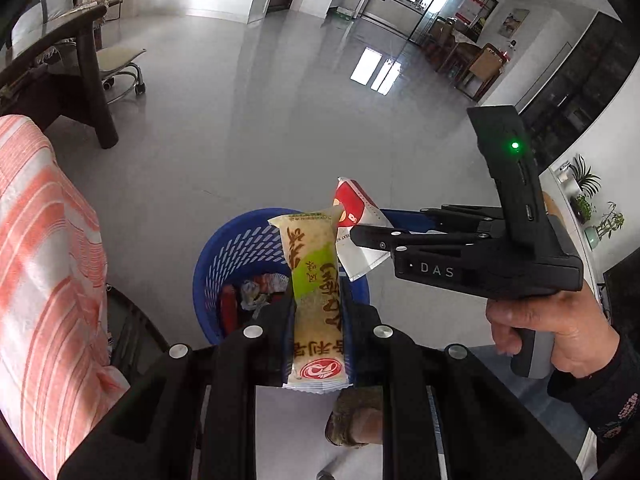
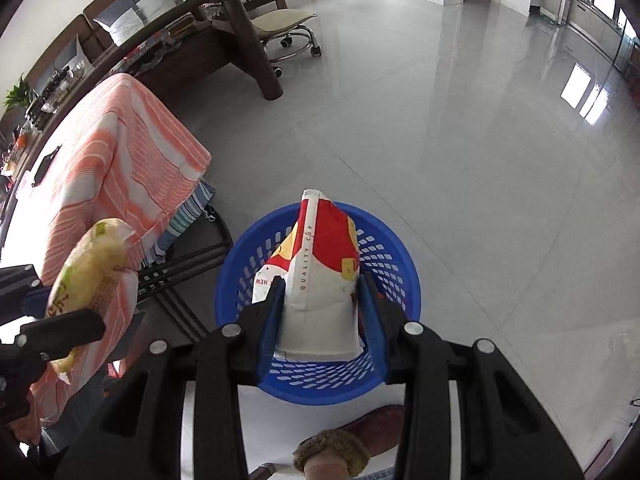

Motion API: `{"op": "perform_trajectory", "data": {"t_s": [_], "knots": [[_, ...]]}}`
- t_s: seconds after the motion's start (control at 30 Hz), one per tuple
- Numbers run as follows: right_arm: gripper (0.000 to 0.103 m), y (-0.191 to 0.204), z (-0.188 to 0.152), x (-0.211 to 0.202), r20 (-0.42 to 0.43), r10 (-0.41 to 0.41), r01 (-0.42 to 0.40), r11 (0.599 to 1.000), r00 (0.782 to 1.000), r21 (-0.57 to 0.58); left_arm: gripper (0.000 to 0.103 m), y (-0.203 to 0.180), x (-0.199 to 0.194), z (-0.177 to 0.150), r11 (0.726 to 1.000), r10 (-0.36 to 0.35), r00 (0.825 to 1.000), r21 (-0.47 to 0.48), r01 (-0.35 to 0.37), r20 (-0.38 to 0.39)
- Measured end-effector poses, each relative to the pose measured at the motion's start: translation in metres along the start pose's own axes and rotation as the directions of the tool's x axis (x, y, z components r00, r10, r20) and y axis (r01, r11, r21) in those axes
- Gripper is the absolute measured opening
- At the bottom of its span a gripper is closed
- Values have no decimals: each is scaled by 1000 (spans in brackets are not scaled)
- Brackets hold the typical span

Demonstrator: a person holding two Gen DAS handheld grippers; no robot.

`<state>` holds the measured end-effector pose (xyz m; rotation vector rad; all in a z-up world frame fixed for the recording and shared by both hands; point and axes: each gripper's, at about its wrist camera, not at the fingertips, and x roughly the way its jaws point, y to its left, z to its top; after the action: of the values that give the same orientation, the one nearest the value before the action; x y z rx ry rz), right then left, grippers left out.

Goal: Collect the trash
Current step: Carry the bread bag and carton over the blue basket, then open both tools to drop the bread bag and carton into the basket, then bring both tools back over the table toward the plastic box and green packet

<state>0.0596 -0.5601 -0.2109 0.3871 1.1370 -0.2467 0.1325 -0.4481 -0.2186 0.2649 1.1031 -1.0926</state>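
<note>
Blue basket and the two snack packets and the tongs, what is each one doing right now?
Blue basket: upright on the floor, some trash inside.
Yellow-green wrapper: clamped in the left tongs, above the basket.
Red-and-white packet: clamped in the right tongs, above the basket.

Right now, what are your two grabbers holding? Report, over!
Left gripper shut on green-yellow snack wrapper. Right gripper shut on red-white packet. Both above blue basket, trash already inside. Nothing in the way.

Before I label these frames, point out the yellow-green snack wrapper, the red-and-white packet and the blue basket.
yellow-green snack wrapper (image 1: 314, 292): left wrist view, its middle.
red-and-white packet (image 2: 320, 280): right wrist view, its white centre.
blue basket (image 2: 404, 276): right wrist view, inner wall.
</note>
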Motion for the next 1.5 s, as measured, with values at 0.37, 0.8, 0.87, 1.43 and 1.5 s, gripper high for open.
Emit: {"op": "perform_trajectory", "data": {"t_s": [0.37,0.8,0.87,1.43,1.5], "knots": [[42,-19,0,11,5,35,-35,998,999,53,48,10,50,6,1000,3,1000,-19,-4,-7],[78,-12,6,-23,166,-41,29,996,985,79,98,-3,-47,-18,997,78,979,-1,-79,190],[79,4,6,-30,198,-56,49,998,979,38,98,4,-68,-36,993,121,970,-22,-119,210],[91,275,-38,-46,252,202,-79,901,946,-426,98,179,-244,-184,787,549,825,-416,-455,135],[91,316,-39,-36,204,231,-102,862,951,-497,98,202,-258,-193,763,561,818,-464,-450,129]]}}
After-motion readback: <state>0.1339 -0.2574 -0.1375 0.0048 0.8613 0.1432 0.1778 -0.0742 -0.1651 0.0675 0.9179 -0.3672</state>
